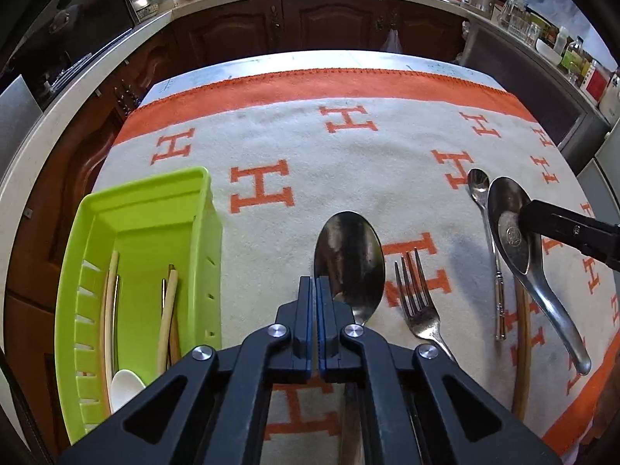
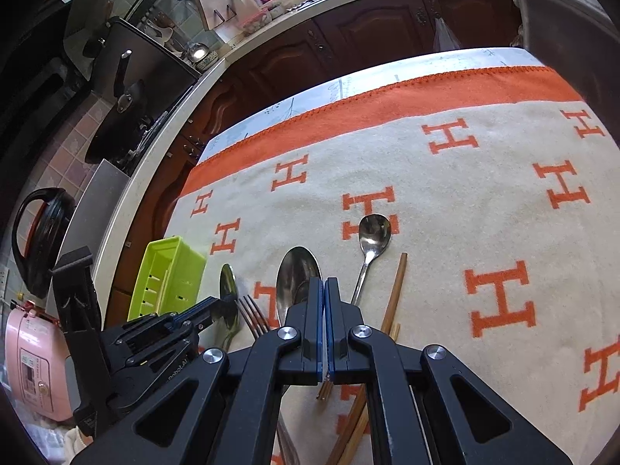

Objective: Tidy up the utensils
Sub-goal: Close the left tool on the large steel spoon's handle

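Note:
My left gripper (image 1: 314,285) is shut with nothing between its pads, above a large steel spoon (image 1: 350,255) on the blanket. A fork (image 1: 418,302) lies right of it. Further right lie a small teaspoon (image 1: 484,209), a deep soup spoon (image 1: 519,240) and a wooden chopstick (image 1: 521,348). My right gripper (image 2: 323,286) is shut and empty, hovering over the soup spoon (image 2: 296,279); its tip shows in the left wrist view (image 1: 550,221). The green utensil tray (image 1: 143,224) at left holds chopsticks (image 1: 168,310) and a white spoon (image 1: 124,387).
The table is covered by a cream blanket (image 1: 348,155) with orange H marks and an orange border. Dark wood cabinets (image 1: 310,23) and a cluttered counter stand behind. A pink appliance (image 2: 31,364) and a black kettle (image 2: 42,232) sit left of the table.

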`<action>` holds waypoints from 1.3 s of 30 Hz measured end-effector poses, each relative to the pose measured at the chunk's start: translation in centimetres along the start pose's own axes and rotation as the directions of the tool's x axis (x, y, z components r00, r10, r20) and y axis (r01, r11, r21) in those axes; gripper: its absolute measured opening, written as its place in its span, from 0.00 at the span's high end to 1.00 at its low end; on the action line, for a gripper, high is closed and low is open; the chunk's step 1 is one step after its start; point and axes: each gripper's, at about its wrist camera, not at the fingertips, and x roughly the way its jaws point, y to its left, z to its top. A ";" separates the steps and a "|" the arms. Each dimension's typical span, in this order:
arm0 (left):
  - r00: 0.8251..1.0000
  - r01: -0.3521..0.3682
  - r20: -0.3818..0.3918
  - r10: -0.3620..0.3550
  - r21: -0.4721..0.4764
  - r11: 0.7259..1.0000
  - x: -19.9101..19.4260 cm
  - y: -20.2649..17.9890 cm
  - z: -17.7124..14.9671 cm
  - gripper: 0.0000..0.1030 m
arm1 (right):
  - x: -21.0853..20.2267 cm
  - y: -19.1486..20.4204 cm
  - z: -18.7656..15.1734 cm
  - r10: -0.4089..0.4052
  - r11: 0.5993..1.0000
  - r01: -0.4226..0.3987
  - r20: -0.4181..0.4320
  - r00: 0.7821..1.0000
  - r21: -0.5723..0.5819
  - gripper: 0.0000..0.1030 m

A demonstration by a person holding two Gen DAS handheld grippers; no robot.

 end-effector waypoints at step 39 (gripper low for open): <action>0.998 0.050 -0.056 -0.040 0.192 0.980 1.6 -3.3 2.2 0.67 | -2.5 -2.5 -1.7 0.034 0.999 -0.034 -0.001 0.999 0.038 0.99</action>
